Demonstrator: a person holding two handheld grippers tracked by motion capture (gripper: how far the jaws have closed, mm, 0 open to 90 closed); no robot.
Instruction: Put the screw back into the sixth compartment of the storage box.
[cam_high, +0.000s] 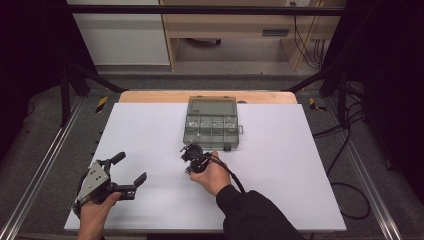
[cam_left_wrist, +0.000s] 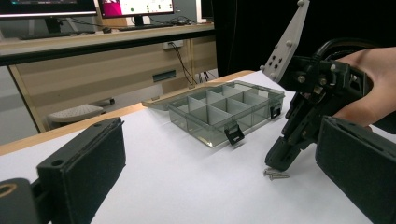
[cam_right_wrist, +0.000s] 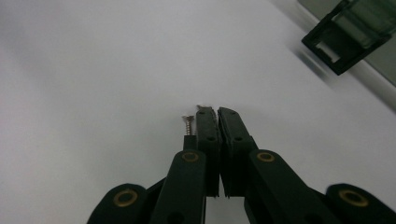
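The right gripper (cam_right_wrist: 217, 111) points down at the white table sheet (cam_high: 150, 130) with its jaws drawn together. A small screw head peeks out at the tip between the pads, so it looks clamped on one screw (cam_right_wrist: 201, 107), though how firm the hold is cannot be told. A second screw (cam_right_wrist: 187, 122) lies on the sheet just beside the outer face of one jaw, outside the grip. In the left gripper view both screws sit right under that gripper's tips.

Just beyond the right gripper stands the open grey compartment box (cam_high: 211, 125), its lid laid back on the far side and a black latch on the near wall facing the jaws.

The left gripper (cam_high: 129, 175) rests well off to the side, jaws wide apart and empty.

The step in hand looks like picking a screw off the sheet. The next move calls for a straight lift without nudging the loose screw, then a short carry forward over the near wall to a compartment.
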